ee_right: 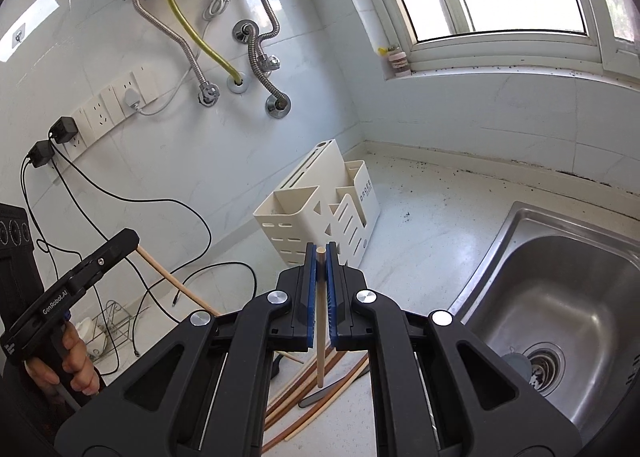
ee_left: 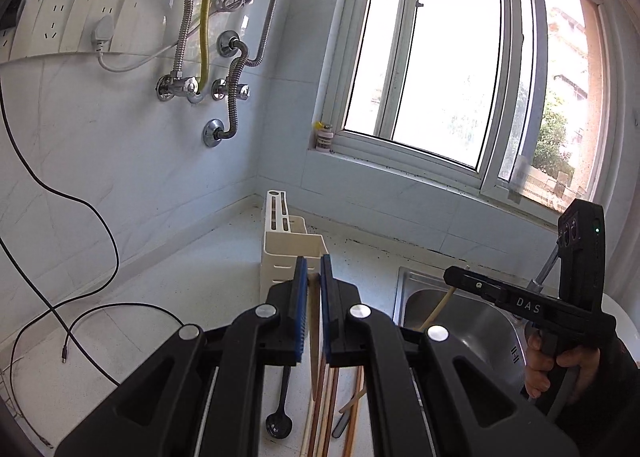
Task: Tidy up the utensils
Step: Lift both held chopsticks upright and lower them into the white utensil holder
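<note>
My left gripper is shut on a light wooden chopstick, held above the counter just in front of the cream utensil holder. My right gripper is shut on another light wooden chopstick, held upright in front of the holder. Several chopsticks and a black spoon lie loose on the white counter below both grippers. Each gripper shows in the other's view, with its chopstick sticking out: the right one in the left wrist view, the left one in the right wrist view.
A steel sink lies to the right of the holder. Black cables trail over the counter at the left, below wall sockets. A wire rack stands at the left. Water heater pipes and a window lie behind.
</note>
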{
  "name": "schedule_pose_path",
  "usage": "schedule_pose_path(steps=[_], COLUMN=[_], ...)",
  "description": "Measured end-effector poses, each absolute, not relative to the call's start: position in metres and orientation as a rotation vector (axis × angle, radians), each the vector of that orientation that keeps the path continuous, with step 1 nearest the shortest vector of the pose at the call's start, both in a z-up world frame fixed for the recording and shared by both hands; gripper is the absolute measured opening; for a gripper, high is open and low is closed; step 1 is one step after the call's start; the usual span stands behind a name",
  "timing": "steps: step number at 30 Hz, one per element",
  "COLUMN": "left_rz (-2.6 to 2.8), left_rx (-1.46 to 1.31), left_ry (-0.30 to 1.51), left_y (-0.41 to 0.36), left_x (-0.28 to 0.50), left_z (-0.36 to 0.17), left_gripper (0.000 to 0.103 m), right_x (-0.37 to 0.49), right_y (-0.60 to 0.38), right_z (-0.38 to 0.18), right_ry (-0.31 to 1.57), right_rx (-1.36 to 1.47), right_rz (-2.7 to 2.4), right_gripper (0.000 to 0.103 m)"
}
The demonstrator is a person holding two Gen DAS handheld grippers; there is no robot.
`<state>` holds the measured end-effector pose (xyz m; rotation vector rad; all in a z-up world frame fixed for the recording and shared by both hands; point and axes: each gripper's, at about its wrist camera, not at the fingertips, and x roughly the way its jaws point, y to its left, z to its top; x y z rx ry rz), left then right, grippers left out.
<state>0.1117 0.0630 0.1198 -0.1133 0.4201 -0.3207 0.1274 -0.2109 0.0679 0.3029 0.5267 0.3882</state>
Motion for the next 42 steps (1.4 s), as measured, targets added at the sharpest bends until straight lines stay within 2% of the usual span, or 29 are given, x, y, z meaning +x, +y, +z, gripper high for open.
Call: schedule_pose_path(steps=[7, 17, 25, 35, 42], left_rz=[-0.322, -0.292, -0.267, -0.243, -0.225], left_rx=[-0.088, -0.130, -0.163, -0.194, -0.152], left_ry=[0.391, 0.245, 0.185, 0.097, 0.096], left_y=[0.062, 0.080, 0.085, 0.083, 0.063], left_x=[0.117, 0.131, 0.163, 0.202, 0.229], left_z=[0.142, 0.200, 0.222, 0.242, 0.226], left_gripper=[0.006, 0.006, 0.006, 0.006, 0.006], right_x=[0.134, 0.158, 0.187, 0.233, 0.254], right_y=[-0.208, -0.216, -0.197, -0.172, -0.159], right_z=[0.091, 0.185, 0.227, 0.237, 0.218], right_ry=[0.488, 0.278, 0.198, 0.187, 0.232], right_rx=[0.264, 0.226, 0.220, 0.204, 0.149], right_rz=[0.402, 0.425, 0.458, 0.411, 0.389], right_gripper=[0.004, 0.004, 0.004, 0.004, 0.004])
